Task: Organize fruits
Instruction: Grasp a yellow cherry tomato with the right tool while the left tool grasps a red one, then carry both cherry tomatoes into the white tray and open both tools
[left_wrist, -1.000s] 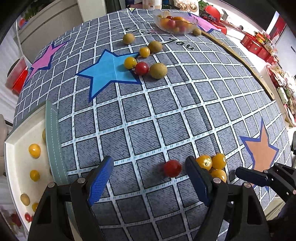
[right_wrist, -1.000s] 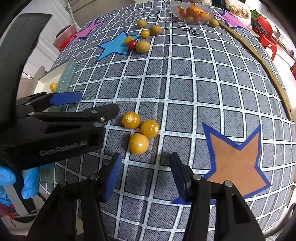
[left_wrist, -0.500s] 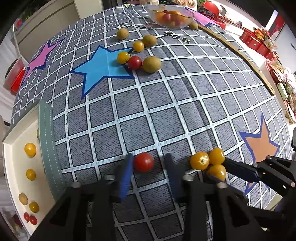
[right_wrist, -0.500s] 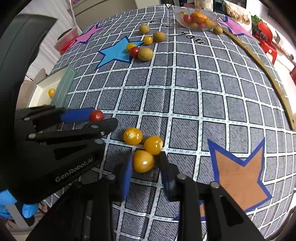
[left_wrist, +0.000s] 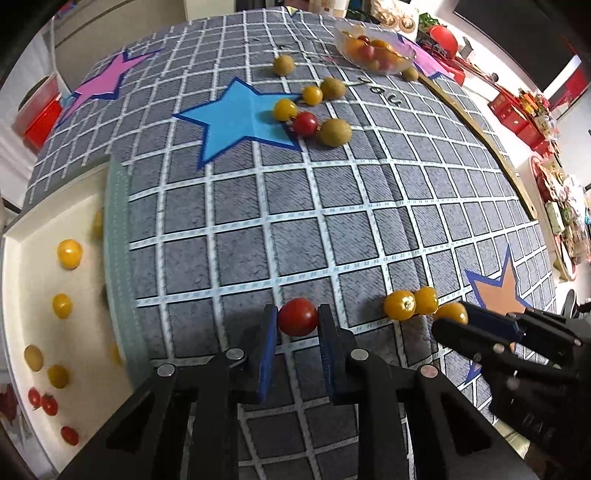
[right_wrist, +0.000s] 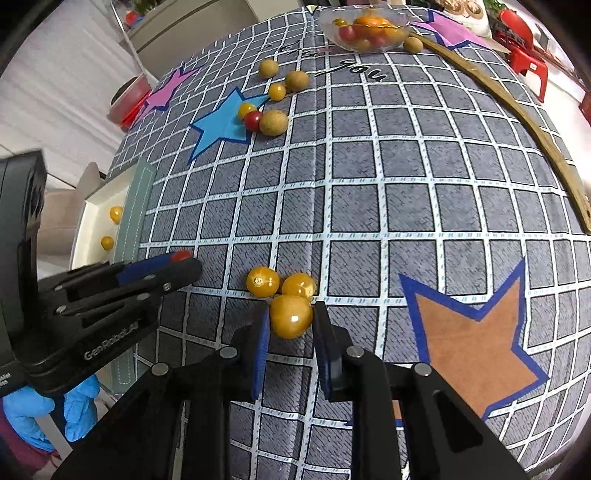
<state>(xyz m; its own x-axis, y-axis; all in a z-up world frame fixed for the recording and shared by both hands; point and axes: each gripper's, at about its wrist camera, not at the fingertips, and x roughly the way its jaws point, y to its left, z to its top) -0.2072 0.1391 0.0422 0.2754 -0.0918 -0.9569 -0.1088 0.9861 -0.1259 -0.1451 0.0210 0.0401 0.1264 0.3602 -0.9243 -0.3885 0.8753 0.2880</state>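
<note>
My left gripper is shut on a red cherry tomato, held at the fingertips just over the grey checked cloth. My right gripper is shut on a yellow tomato; two more yellow tomatoes lie touching just beyond it. The left gripper also shows in the right wrist view, and the right one in the left wrist view. A white tray at the left edge holds several yellow and red tomatoes.
A loose cluster of yellow, red and brownish-green fruits lies by the blue star. A clear bowl of fruit stands at the far edge. A wooden strip runs along the right side.
Both grippers have closed from open: the left on the red tomato, the right on the nearest yellow tomato. Both have moved forward a little.
</note>
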